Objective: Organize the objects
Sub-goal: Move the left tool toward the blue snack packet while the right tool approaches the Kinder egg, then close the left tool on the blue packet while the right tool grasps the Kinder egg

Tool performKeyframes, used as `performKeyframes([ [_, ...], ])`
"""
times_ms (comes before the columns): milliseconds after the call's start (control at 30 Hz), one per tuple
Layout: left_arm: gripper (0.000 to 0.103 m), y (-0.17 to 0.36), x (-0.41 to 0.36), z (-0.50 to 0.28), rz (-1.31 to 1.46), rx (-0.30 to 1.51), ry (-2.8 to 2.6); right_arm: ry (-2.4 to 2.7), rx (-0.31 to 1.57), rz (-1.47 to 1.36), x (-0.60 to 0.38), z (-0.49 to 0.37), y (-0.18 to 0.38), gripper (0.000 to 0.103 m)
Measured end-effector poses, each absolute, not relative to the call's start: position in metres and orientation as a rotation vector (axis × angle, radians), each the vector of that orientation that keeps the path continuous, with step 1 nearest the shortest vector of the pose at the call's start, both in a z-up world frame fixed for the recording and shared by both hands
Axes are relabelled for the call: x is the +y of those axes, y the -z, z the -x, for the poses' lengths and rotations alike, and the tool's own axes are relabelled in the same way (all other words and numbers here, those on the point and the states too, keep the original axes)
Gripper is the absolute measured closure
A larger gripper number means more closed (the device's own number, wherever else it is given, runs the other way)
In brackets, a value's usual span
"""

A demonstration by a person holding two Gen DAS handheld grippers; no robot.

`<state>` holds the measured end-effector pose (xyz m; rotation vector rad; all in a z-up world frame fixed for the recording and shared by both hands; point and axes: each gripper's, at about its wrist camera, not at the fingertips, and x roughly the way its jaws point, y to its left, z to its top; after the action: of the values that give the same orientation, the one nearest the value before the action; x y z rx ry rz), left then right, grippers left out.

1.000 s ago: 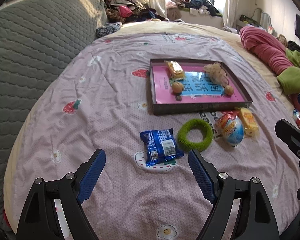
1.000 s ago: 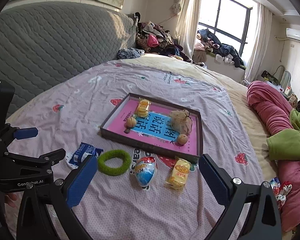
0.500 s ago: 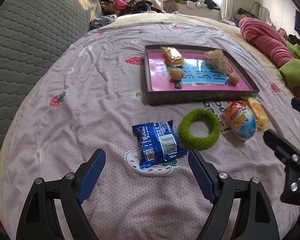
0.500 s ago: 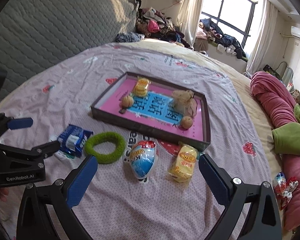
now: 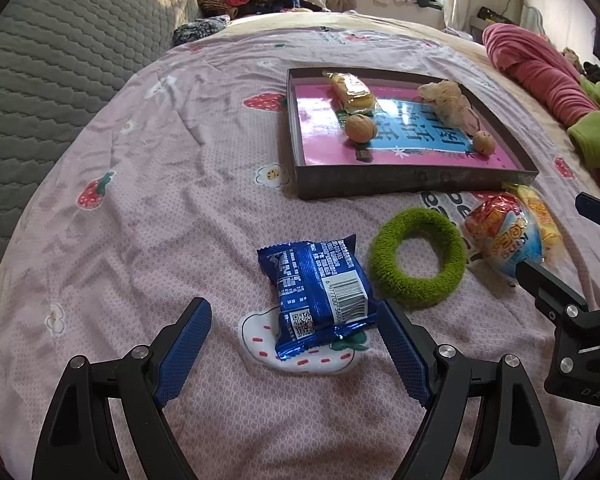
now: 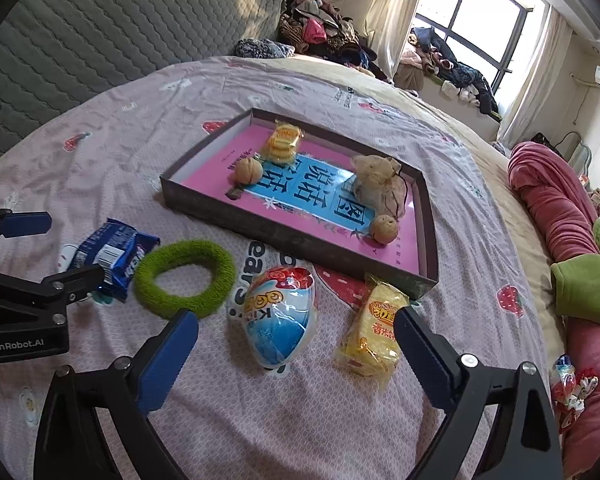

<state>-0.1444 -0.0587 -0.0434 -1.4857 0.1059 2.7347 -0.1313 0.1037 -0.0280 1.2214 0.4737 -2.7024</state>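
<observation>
Your blue snack packet [image 5: 318, 294] is glossy crinkled foil; at its two o'clock the green ring [image 5: 418, 258] looks fuzzy cloth, on a matt, wrinkled cotton bedsheet [image 5: 172, 184].

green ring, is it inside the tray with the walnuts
No, the green ring lies on the bedsheet outside the tray, between the blue snack packet and the egg-shaped packet.
</observation>
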Motion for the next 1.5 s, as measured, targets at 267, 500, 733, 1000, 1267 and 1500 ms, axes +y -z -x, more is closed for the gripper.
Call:
performKeyframes([
  [267,0.018,0.049,-0.059,0.156,1.502,0.075,-2.730,2.697,0.476,-1.243,0.104,0.141,0.035,0.004],
  [500,0.017,0.055,-0.057,0.165,1.517,0.071,-2.716,2.681,0.520,-1.270,0.099,0.150,0.045,0.005],
  [733,0.017,0.059,-0.061,0.173,1.529,0.028,-2.707,2.668,0.583,-1.305,0.093,0.159,0.056,0.022],
  [1000,0.016,0.065,-0.063,0.183,1.565,-0.020,-2.675,2.640,0.635,-1.334,0.084,0.169,0.068,0.028],
  [1267,0.016,0.075,-0.067,0.189,1.593,-0.050,-2.665,2.631,0.654,-1.330,0.079,0.172,0.074,0.052],
  [1500,0.045,0.071,-0.064,0.188,1.576,-0.079,-2.634,2.646,0.599,-1.276,0.082,0.169,0.061,0.052],
])
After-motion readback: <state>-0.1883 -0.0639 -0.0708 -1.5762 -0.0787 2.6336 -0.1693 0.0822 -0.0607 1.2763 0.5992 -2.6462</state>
